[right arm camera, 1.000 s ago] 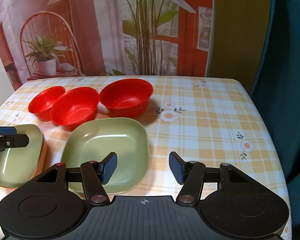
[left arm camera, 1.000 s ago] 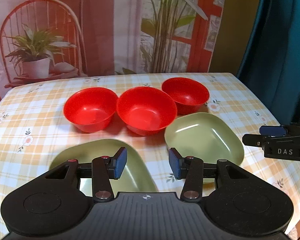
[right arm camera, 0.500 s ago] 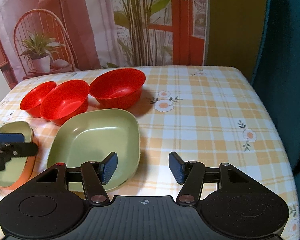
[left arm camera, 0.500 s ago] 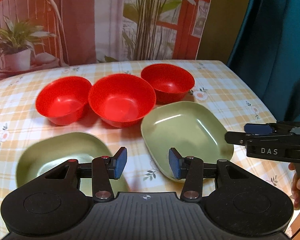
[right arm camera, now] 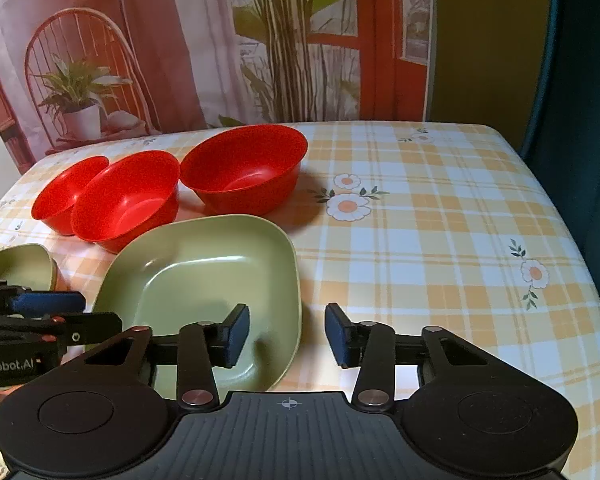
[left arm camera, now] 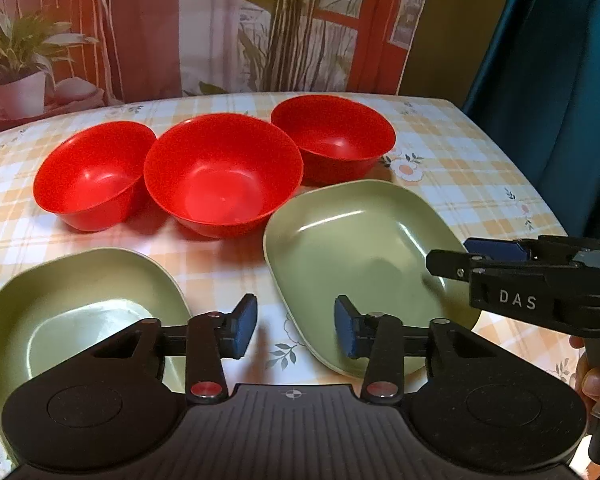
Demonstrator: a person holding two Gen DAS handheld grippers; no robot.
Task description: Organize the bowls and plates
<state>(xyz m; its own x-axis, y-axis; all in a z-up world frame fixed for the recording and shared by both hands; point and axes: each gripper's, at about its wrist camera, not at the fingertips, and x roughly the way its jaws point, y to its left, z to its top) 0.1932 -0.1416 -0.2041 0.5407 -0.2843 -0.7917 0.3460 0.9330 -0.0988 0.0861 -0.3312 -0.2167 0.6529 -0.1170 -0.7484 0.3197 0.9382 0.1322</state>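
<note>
Table (right arm camera: 440, 216) with yellow-and-white plaid, flower-print cloth; printed backdrop (right arm camera: 220, 40) of a wicker chair and plants behind it.

Two green rounded-square plastic plates on the near half. Right plate (left arm camera: 364, 256) (right arm camera: 204, 276) sits just in front of the bowl row; left plate (left arm camera: 80, 296) (right arm camera: 20, 266) is well apart from it, near the left edge. Both upright and empty.

Three red round plastic bowls in a row behind the plates, all upright and empty: left bowl (left arm camera: 92, 176) (right arm camera: 66, 194), middle bowl (left arm camera: 224, 172) (right arm camera: 128, 200), right bowl (left arm camera: 334, 136) (right arm camera: 246, 168). Neighbours touch or nearly touch at the rims; the right bowl is just behind the right plate's far edge.

Left gripper (left arm camera: 295, 328): black frame, blue pads, jaws part open and closing. Only bare tablecloth between them, in the gap between the two plates. Right pad overlaps the right plate's near-left rim in view; contact can't be told.

Right gripper (right arm camera: 287, 334): same build, jaws part open and closing. Left pad (right arm camera: 236, 334) is over the right plate's inside, right pad over the cloth, so the plate's right rim lies between them, not yet pinched.
</note>
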